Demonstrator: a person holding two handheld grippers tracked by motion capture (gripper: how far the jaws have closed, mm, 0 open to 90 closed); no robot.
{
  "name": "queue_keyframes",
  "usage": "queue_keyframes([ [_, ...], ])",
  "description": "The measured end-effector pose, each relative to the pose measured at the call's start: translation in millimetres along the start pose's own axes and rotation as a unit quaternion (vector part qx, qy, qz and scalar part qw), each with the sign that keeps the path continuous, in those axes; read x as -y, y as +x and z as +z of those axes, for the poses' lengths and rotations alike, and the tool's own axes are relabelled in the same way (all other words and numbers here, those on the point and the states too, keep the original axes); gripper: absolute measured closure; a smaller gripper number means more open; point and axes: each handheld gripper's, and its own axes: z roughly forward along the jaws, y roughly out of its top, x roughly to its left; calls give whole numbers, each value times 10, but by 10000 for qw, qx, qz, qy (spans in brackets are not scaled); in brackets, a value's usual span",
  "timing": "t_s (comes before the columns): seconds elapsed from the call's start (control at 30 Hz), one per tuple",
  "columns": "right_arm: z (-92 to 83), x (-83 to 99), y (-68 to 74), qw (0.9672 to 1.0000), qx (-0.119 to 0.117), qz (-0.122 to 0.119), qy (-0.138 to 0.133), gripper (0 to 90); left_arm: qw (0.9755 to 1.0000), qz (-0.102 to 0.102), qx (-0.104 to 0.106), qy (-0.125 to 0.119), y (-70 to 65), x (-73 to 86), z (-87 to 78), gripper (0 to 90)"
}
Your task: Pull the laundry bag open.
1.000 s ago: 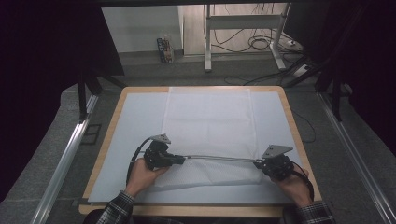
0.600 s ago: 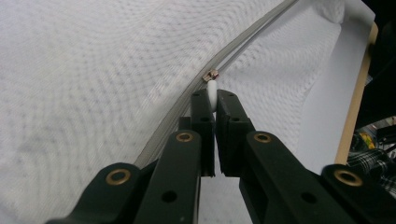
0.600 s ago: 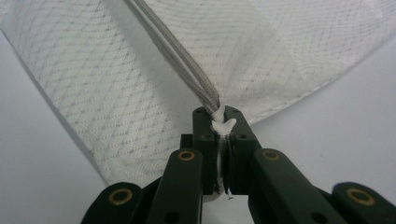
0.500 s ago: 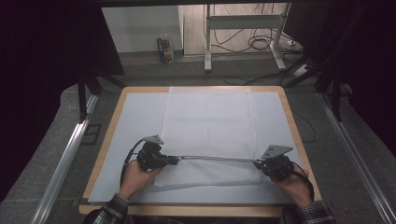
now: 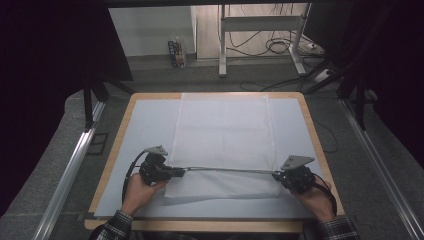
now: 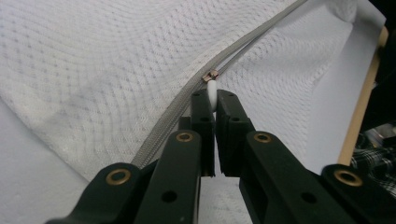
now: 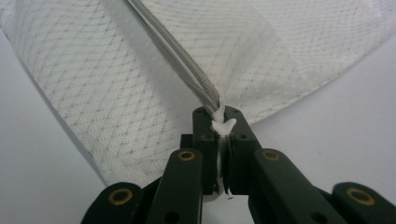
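High view first, nearest to the person: two hands come in from the near edge of the bench [image 5: 115, 200], and each hand holds one tool. The left tool [image 5: 172, 173] and the right tool [image 5: 278, 176] sit well apart, with a grey zipper [image 5: 225, 170] stretched tight in a line between them.

I think they are held apart like this to keep the zipper straight, so the little slider can run along it easily.

Left tool view shows the left tool [image 6: 214, 100] pinched almost flat on the white zipper pull [image 6: 212, 88]. The small metal slider [image 6: 211, 75] sits right at the tip of that pull. On the near side of the slider the zipper [image 6: 177, 116] looks joined; on the far side it splits into two lines.

Right tool view shows the right tool [image 7: 218, 117] squeezed tight on a bunched white corner [image 7: 223, 125] of the mesh bag [image 7: 116, 93], just where the zipper [image 7: 187, 60] ends. It works like an anchor.

Farther off, the white mesh bag [image 5: 222, 130] lies flat in the middle of the bench and reaches to the far edge. Its near edge, with the zipper, is lifted a little.

Count: two hands, two tools, one bag, one zipper, one slider, one pull.
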Motion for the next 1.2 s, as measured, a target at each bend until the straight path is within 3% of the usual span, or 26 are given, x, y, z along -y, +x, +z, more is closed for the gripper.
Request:
queue_keyframes([
  [0.37,-3,2,-2,10000,6,-7,11,844,9998,-117,-137,-33,51,85,-96,870],
  [0.43,-1,1,-1,10000,-3,-7,11,844,9999,-135,-87,-54,57,103,-107,870],
  [0.73,-1,0,2,10000,12,-10,28,844,9995,-174,-270,14,85,159,-158,870],
  [1.2,-12,5,-8,10000,18,40,38,845,9993,-256,-260,-49,104,233,-224,870],
])
